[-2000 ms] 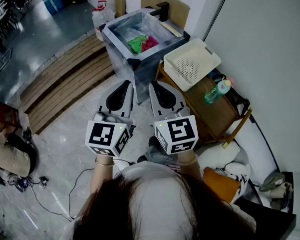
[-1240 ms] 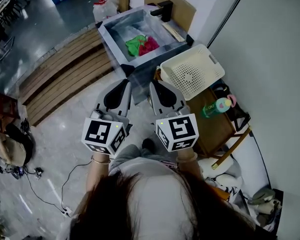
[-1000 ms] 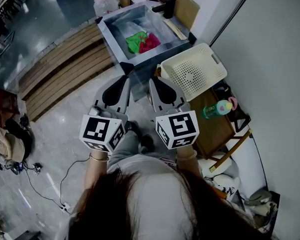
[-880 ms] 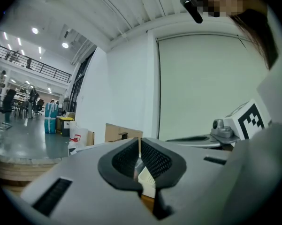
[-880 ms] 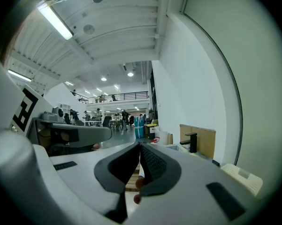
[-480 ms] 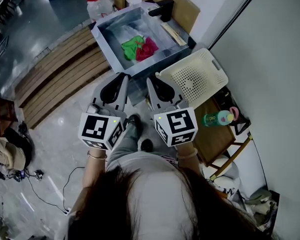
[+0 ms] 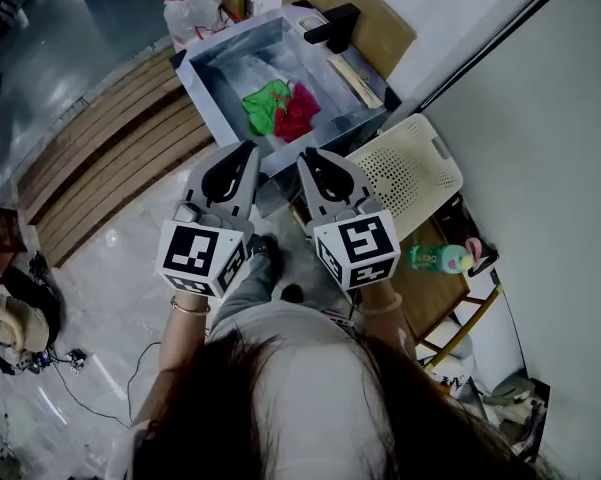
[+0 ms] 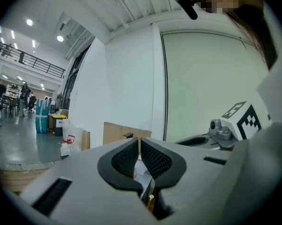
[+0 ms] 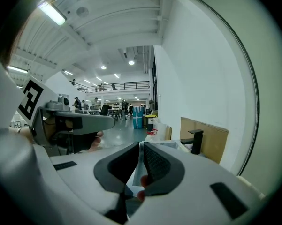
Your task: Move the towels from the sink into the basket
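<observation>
- Grey floor, wooden slats [image 7: 100,158] at the left; the sink [image 7: 225,73] stands upper centre, against the white wall.
- The towels [image 7: 280,110] — one green, one red — lie bunched in its basin, just above my tips in the frame.
- My left tongs [image 7: 246,151] and right tongs [image 7: 307,158] are both pressed together, holding nothing. The green towel is above the left, the red above the right.
- The basket [image 7: 410,168] sits right of the sink — on my right tongs' side.

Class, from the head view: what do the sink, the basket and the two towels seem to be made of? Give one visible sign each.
The sink looks like stainless steel, glossy: its walls show grey reflections. The basket is probably moulded plastic, matte cream, with regular rows of small holes. The green towel and red towel seem soft cloth, matte, crumpled in folds.
</observation>
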A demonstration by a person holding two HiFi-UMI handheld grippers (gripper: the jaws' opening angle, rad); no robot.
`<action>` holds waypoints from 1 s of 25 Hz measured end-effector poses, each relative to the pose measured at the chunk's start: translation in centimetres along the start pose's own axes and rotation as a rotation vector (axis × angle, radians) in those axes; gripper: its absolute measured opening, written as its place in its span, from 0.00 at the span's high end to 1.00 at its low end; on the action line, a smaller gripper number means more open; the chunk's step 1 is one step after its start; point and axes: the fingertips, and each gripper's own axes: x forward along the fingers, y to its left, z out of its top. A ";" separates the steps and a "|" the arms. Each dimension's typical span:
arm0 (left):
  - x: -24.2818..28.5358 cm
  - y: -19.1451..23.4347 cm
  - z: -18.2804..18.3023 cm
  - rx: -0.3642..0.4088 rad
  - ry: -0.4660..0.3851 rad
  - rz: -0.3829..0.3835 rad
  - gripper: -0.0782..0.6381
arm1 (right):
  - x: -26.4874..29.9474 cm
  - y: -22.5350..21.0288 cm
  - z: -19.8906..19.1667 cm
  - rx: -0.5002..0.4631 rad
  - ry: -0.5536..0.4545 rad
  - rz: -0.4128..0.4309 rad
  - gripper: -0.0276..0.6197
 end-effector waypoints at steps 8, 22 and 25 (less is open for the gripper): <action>3.5 5.4 -0.4 -0.030 0.012 -0.028 0.88 | 5.8 -2.1 -1.6 -0.028 0.101 -0.031 0.91; 8.7 10.7 -1.7 -0.062 0.038 -0.099 0.88 | 13.2 -5.0 -5.5 -0.081 0.282 -0.029 0.76; 9.6 11.1 -2.0 -0.069 0.041 -0.108 0.88 | 14.6 -5.9 -6.9 -0.114 0.335 -0.007 0.73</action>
